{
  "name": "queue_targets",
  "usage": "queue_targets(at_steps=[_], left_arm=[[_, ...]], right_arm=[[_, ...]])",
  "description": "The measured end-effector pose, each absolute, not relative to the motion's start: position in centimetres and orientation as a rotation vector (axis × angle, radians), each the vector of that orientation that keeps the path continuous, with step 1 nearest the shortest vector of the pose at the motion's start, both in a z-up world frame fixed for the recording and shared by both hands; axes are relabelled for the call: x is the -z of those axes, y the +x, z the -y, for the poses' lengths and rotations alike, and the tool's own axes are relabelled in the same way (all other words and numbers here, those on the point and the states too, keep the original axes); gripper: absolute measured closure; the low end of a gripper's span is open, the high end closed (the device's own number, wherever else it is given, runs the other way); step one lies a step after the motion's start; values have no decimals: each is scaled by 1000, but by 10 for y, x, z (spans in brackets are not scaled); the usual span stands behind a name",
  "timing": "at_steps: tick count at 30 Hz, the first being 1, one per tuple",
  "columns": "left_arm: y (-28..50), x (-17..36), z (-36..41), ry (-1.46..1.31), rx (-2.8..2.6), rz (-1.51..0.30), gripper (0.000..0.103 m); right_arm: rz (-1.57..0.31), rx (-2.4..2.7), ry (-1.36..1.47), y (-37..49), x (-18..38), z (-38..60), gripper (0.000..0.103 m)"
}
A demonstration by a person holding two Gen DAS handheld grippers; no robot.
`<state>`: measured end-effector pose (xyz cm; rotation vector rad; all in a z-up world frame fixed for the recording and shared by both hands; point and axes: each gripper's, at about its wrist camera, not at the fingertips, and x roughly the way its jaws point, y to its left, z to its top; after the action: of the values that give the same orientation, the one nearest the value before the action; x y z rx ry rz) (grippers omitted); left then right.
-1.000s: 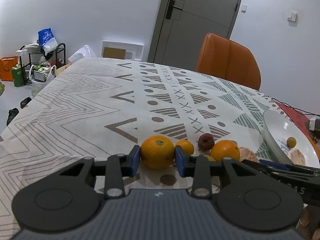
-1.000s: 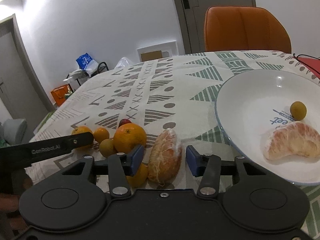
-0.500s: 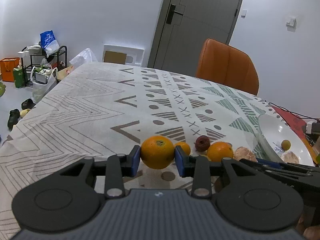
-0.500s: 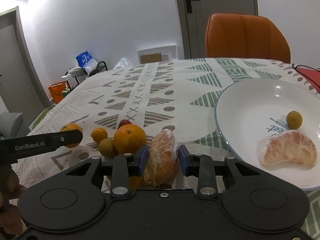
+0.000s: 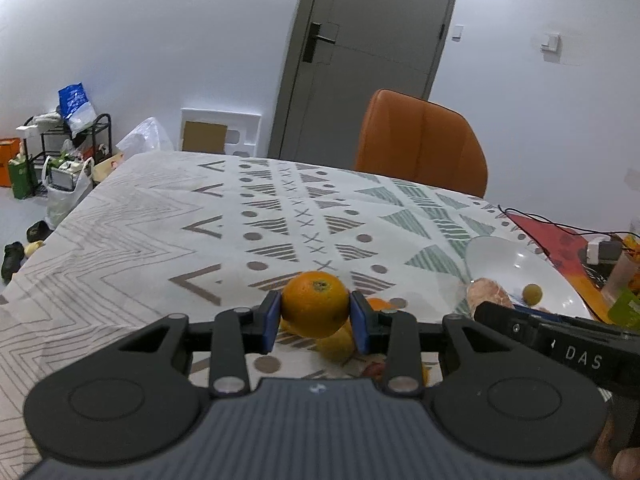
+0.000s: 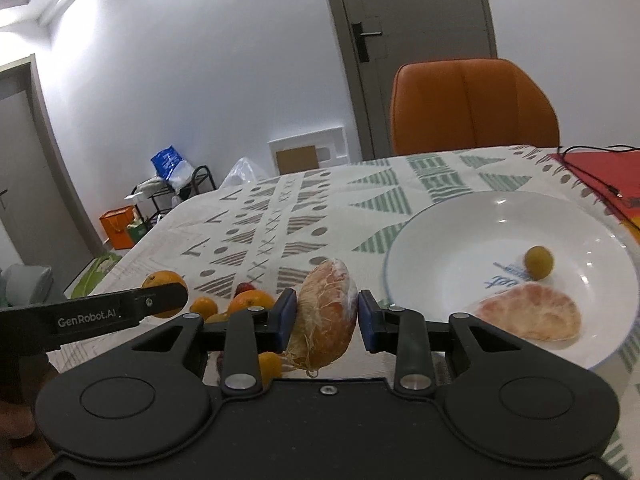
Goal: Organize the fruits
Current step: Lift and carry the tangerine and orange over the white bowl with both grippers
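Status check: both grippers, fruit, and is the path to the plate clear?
Left gripper shut on orange, lifted. Right gripper shut on pomelo segment, lifted. Plate holds one segment, one small fruit; nothing between.

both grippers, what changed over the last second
The left gripper, already shut on the orange, has lifted it off the tablecloth. The right gripper's jaws closed on the peeled pomelo segment and raised it too. Unchanged: the white plate holds the same segment and small round fruit, and the other fruits stay clustered on the cloth.
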<state>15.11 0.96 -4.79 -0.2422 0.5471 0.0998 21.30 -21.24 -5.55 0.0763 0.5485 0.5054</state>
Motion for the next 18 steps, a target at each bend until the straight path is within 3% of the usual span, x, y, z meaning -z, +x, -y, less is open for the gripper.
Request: queue_targets(at_steps=[18], left_arm=[[172,31,50,-176,-3,-522,67]], right_arm=[[-497,-395,146,214,49,278,72]])
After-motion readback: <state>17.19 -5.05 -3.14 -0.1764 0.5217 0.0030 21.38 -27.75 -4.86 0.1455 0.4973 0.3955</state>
